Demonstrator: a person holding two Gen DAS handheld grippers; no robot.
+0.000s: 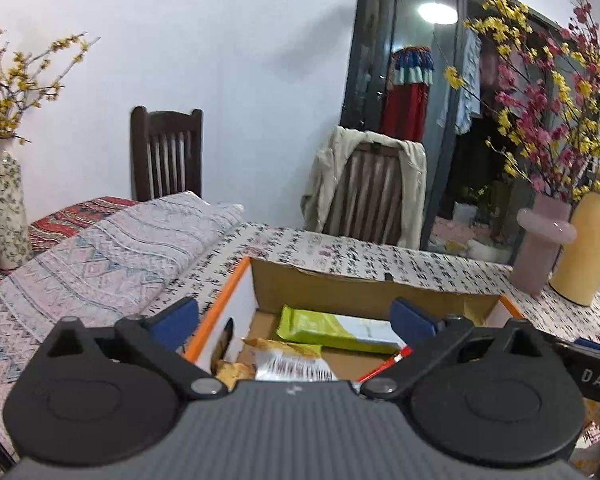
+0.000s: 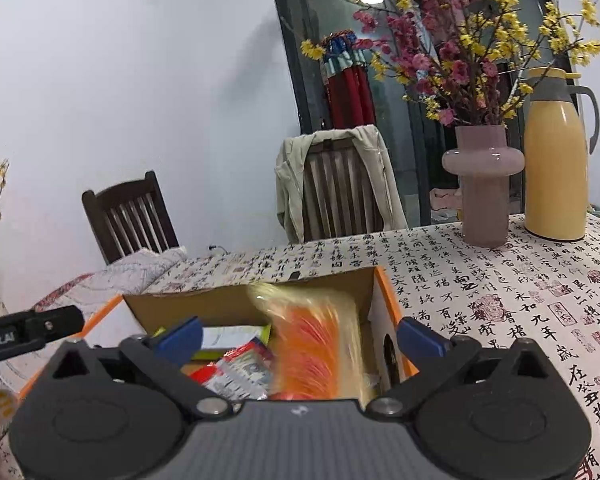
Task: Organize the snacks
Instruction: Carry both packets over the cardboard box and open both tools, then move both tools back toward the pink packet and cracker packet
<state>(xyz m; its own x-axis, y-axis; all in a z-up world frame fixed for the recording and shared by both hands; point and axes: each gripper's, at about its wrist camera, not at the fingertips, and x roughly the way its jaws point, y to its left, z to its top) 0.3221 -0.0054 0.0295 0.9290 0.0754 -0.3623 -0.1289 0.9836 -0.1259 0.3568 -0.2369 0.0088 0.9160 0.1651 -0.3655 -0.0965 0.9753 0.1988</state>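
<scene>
An open cardboard box with an orange rim [image 1: 364, 292] [image 2: 220, 304] stands on the table. In it lie a green snack packet [image 1: 316, 326], a silver-and-orange packet [image 1: 292, 364] and a red-and-silver packet [image 2: 240, 372]. My left gripper [image 1: 296, 320] is open and empty over the box. My right gripper [image 2: 300, 336] is open over the box; a blurred orange-and-yellow packet [image 2: 320, 340] is between its fingers, apart from both, dropping into the box.
The table has a calligraphy-print cloth [image 2: 500, 300]. A pink vase of flowers [image 2: 484, 184] and a yellow thermos [image 2: 556, 160] stand at the right. Folded patterned cloth [image 1: 100, 264] lies at the left. Two chairs [image 1: 168, 156] [image 2: 340, 188] stand behind the table.
</scene>
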